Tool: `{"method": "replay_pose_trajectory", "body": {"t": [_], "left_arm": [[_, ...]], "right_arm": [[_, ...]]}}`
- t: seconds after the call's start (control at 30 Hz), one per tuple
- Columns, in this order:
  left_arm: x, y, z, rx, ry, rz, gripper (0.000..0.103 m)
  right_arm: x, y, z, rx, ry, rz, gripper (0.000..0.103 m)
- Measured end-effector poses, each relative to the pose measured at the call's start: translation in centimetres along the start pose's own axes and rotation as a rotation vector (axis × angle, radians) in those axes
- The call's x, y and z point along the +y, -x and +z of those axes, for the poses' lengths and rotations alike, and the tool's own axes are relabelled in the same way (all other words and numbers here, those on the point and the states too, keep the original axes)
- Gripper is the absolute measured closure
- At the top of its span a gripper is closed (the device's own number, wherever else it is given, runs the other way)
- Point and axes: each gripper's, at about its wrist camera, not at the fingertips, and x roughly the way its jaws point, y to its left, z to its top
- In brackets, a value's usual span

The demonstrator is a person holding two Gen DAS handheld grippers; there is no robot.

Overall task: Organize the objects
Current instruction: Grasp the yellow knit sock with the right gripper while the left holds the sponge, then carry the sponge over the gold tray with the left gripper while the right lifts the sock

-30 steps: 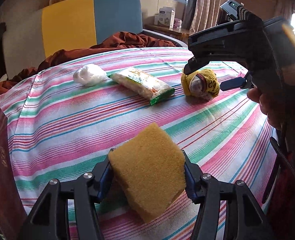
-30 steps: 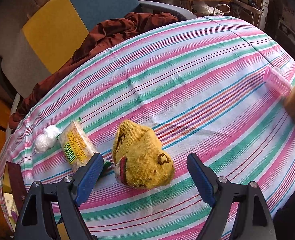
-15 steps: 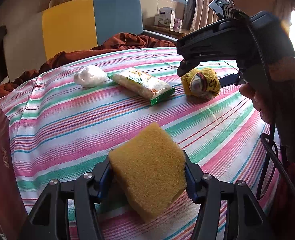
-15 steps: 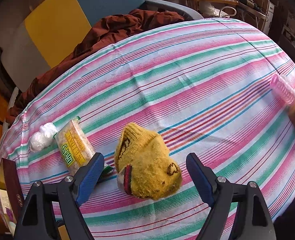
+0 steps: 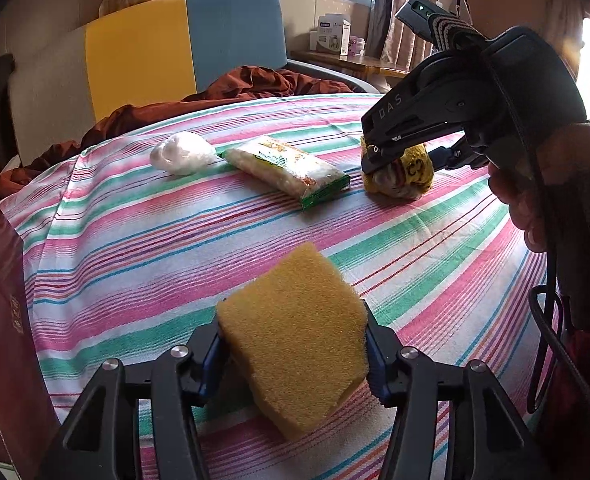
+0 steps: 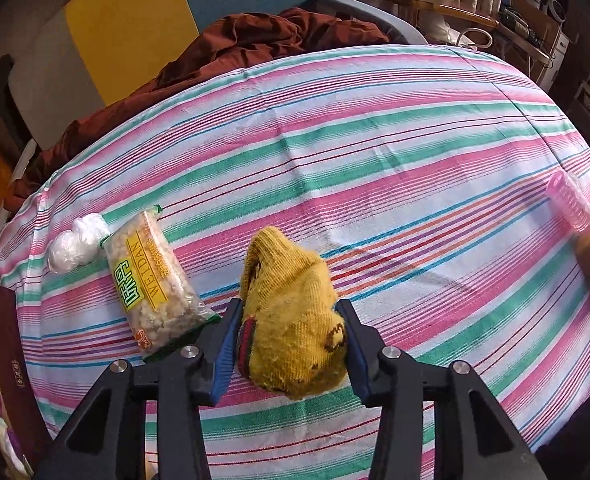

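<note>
A yellow-brown sponge (image 5: 295, 332) sits between the pads of my left gripper (image 5: 293, 346), just above the striped tablecloth (image 5: 135, 240). Its jaws are closing and both pads press into the sponge's sides. A rolled yellow knitted sock (image 6: 291, 320) lies on the cloth in front of my right gripper (image 6: 289, 336), whose jaws are closing with both blue pads against it. In the left wrist view the sock (image 5: 411, 176) shows under the right gripper's black body (image 5: 455, 112), held by a hand (image 5: 535, 200).
A clear snack packet (image 6: 151, 280) and a white plastic wad (image 6: 75, 240) lie left of the sock. A pink ribbed roller (image 6: 571, 200) is at the right edge. A dark red box (image 6: 7, 352) stands at the table's left edge. Red-brown fabric (image 6: 255, 36) lies on the chair behind.
The right gripper's jaws have come in from wide apart onto the sides of the yellow sock. The left gripper has stayed where it was, with the sponge between its pads.
</note>
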Motion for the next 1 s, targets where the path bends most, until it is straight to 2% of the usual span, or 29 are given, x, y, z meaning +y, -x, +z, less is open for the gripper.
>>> {"method": "replay_pose_trajectory", "body": {"t": [0.27,0.43,0.57,0.8,1.0], "left_arm": [[0.1,2.4,-1.2,0.039,0.024,0.002,0.048],[0.0,5.7,-1.1,-0.009,0.038,-0.024,0.047],[1.6,8.7,-0.7,-0.051,0.089,-0.026,0.047],[7.3,13.1,-1.0,-0.118,0.238,0.066,0.046],[15.0,16.7,-2.9,-0.144,0.413,0.219,0.045]], "right_arm": [[0.4,-0.1,0.0,0.008,0.005,0.021,0.057],[0.6,-0.1,-0.1,0.008,0.020,0.015,0.057],[1.3,-0.3,-0.3,0.008,0.063,0.004,0.057],[1.4,-0.2,-0.5,0.001,0.072,-0.009,0.057],[1.2,0.7,-0.7,-0.030,0.064,-0.020,0.057]]}}
